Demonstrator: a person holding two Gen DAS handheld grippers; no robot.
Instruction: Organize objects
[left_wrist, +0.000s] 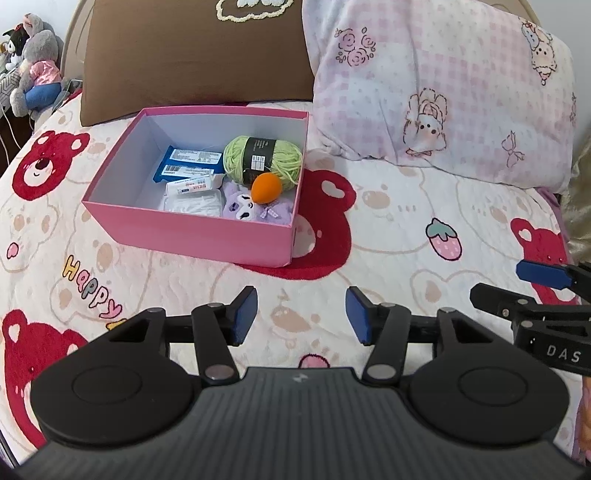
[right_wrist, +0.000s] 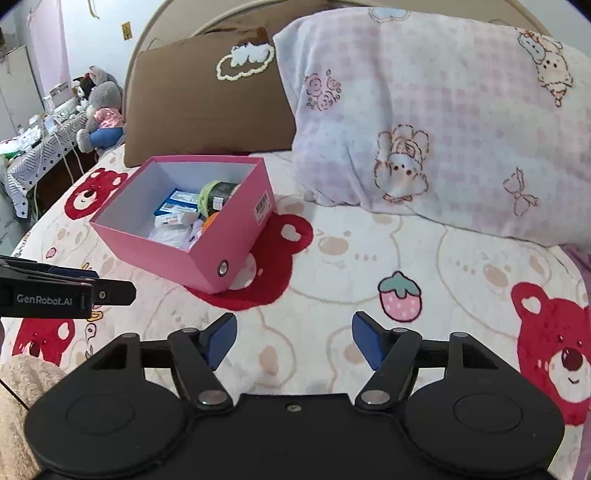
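A pink box (left_wrist: 184, 236) (right_wrist: 177, 258) stands open on the bed. Inside lie a green yarn ball (left_wrist: 264, 158) (right_wrist: 207, 194), an orange egg-shaped sponge (left_wrist: 266, 189), a purple plush (left_wrist: 242, 209), blue packets (left_wrist: 192, 162) (right_wrist: 177, 201), a white tube (left_wrist: 194, 186) and a white pack (left_wrist: 194, 205). My left gripper (left_wrist: 301, 317) hovers over the quilt in front of the box, open, with nothing between its blue pads. My right gripper (right_wrist: 293, 341) is open and empty too, to the right of the box; its fingers (left_wrist: 543, 275) show at the left view's right edge.
The bed carries a bear-print quilt (left_wrist: 406, 240) (right_wrist: 369, 240). A brown pillow (left_wrist: 192, 55) (right_wrist: 207, 107) sits behind the box and a pink checked pillow (left_wrist: 443, 92) (right_wrist: 443, 129) to its right. Stuffed toys (left_wrist: 37, 70) (right_wrist: 99, 110) and a cluttered side table (right_wrist: 37, 147) stand at the left.
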